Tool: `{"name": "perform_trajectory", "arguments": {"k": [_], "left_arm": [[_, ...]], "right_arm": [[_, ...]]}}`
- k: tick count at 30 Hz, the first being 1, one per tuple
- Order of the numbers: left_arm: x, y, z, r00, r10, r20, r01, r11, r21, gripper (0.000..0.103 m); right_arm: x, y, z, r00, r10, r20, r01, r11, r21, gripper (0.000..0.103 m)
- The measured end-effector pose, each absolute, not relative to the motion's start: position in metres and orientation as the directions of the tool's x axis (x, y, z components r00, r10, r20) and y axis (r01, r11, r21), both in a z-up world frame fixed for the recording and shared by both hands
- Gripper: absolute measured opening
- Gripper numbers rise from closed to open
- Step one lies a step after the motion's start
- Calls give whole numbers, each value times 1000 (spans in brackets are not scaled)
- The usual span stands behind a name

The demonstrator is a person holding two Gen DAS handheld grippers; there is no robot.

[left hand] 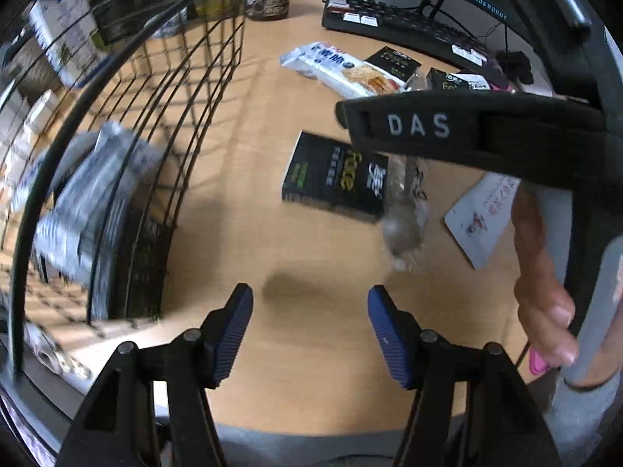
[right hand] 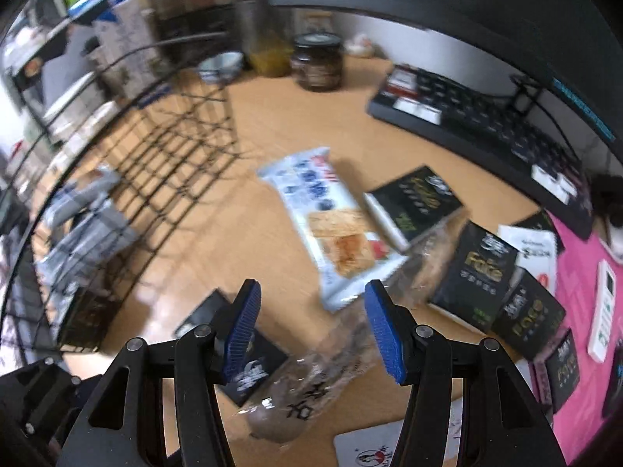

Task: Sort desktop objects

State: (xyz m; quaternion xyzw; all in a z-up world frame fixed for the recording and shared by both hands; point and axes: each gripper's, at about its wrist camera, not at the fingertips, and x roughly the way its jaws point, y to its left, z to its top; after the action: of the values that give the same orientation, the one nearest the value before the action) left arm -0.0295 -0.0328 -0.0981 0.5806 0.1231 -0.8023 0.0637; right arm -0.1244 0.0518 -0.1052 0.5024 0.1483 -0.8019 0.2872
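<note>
2 grippers, fingers wide, holding nothing: left gripper (left hand: 310, 327), right gripper (right hand: 311, 325). Clear snack packet (right hand: 307, 385) lies on desk (right hand: 272, 124) below right gripper, long axis near-left to far-right.

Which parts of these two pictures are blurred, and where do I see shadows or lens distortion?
Left wrist view: the silver packets in the wire basket and the clear snack bag are smeared; a soft shadow lies on the desk between the open fingers. Right wrist view: nearly everything is motion-blurred, notably the cracker packet and keyboard. Both views bend straight edges.
</note>
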Motion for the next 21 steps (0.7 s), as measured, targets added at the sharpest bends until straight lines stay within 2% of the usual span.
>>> {"name": "perform_trajectory", "arguments": {"k": [6, 12, 14, 16, 18, 21], "left_arm": [[-1, -46, -101, -338, 55, -940, 344, -922, -178, 67], [11, -56, -105, -338, 49, -940, 383, -905, -185, 67], [12, -60, -107, -336, 53, -940, 392, -900, -191, 67], [14, -63, -107, -338, 59, -939, 397, -896, -199, 67], [15, -65, -106, -344, 60, -937, 393, -897, -202, 67], [16, -68, -106, -344, 61, -937, 396, -896, -203, 67]], "right_arm": [[-93, 31, -109, -300, -315, -900, 763, -646, -28, 56], [-75, 15, -109, -346, -299, -889, 822, -554, -134, 57], [-71, 9, -109, -363, -300, -882, 835, -525, -165, 63], [-73, 5, -112, -358, -308, -881, 847, -504, -168, 80], [-78, 3, -114, -347, -316, -883, 854, -495, -158, 87], [-83, 1, -117, -299, -345, -890, 868, -486, -103, 88]]}}
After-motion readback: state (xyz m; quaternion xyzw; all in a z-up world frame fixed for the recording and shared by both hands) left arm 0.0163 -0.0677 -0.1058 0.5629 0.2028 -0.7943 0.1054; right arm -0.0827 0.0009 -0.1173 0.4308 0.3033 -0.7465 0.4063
